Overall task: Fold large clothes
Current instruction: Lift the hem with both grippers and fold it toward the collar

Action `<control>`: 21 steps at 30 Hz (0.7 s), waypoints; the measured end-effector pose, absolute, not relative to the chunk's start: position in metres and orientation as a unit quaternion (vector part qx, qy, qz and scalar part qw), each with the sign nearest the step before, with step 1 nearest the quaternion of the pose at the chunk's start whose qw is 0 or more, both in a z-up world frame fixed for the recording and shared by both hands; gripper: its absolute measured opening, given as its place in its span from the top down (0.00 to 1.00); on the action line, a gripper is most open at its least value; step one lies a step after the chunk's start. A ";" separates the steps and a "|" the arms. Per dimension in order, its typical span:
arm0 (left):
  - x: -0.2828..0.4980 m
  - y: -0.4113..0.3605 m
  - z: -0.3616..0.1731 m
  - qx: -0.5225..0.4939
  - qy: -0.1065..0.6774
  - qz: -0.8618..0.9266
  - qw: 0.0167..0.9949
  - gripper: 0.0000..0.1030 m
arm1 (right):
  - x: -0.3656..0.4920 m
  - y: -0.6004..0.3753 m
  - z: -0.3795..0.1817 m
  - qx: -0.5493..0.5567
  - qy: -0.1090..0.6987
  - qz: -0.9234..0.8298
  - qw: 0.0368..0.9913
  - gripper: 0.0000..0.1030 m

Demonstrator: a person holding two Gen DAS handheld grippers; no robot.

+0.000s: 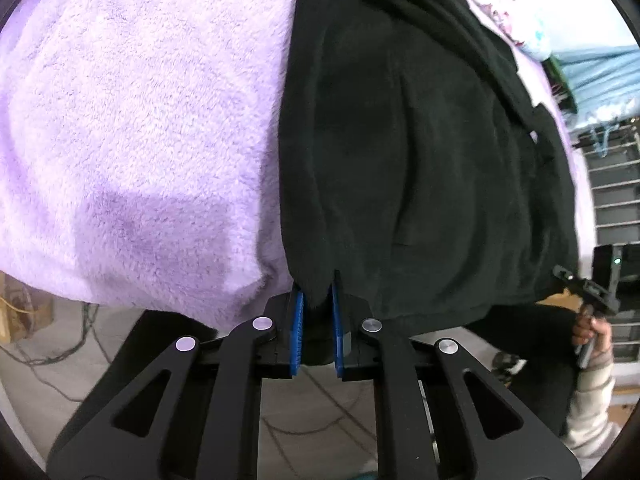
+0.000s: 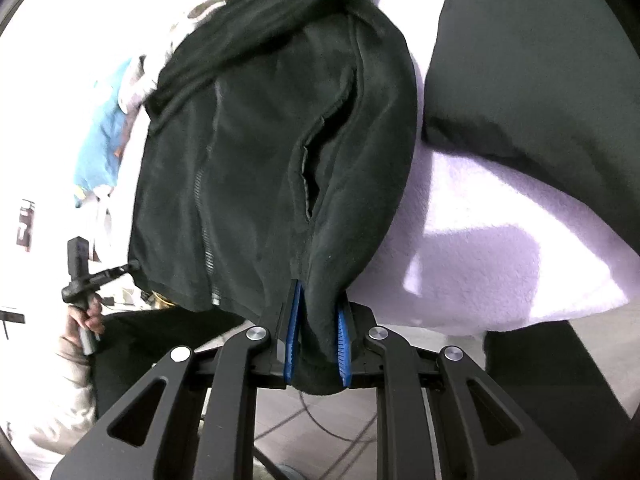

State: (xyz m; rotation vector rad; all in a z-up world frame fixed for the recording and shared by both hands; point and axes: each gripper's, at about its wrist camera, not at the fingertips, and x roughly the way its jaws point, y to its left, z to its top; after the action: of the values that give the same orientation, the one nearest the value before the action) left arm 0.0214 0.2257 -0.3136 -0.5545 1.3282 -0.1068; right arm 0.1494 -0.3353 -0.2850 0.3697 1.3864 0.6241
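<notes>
Black fleece jacket (image 1: 420, 140) lies spread on a lilac fleece blanket (image 1: 132, 128), hem edge hanging over the near side of the blanket. Zip (image 2: 204, 216) runs down the front, and a side pocket slit (image 2: 310, 176) gapes a bit in the right wrist view. Left gripper (image 1: 318, 312): jaws nearly shut, blue pads (image 1: 298, 320) pinching a small bit of the hem at one bottom corner, fabric between them. Right gripper (image 2: 318, 332): jaws also close together, blue pads (image 2: 343, 336) clamped on a thicker bunched fold of the hem at the other bottom corner, w/ cloth bulging out below the pads. Each gripper shows in the other's view at the edge, held by a hand (image 1: 590, 330) w/ a cream sleeve (image 1: 592, 408) behind it; in the right wrist view the other hand (image 2: 90, 316) grips its handle beside the jacket's hem. Beyond the jacket: a dark cushion or cloth (image 2: 532, 64) lies on the blanket at the far right of the right wrist view, light blue cloth (image 2: 100, 140) and pale patterned fabric (image 1: 500, 12) by the collar end. Floor w/ cables (image 1: 52, 360) below the blanket's edge.
</notes>
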 end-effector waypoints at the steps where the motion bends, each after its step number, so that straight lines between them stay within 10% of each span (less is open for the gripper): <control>1: 0.019 0.229 -0.312 -0.264 0.604 -0.053 0.751 0.90 | 0.150 -0.336 -0.281 0.170 0.621 0.288 0.709 0.85; 21: 0.044 0.219 -0.256 -0.325 0.550 -0.090 0.764 0.90 | 0.171 -0.348 -0.219 0.217 0.553 0.329 0.734 0.86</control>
State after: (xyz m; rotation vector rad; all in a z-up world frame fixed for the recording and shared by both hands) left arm 0.0442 0.2194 -0.2561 -0.7071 1.1963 -0.1949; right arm 0.1706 -0.3482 -0.2192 0.4765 1.2152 0.7229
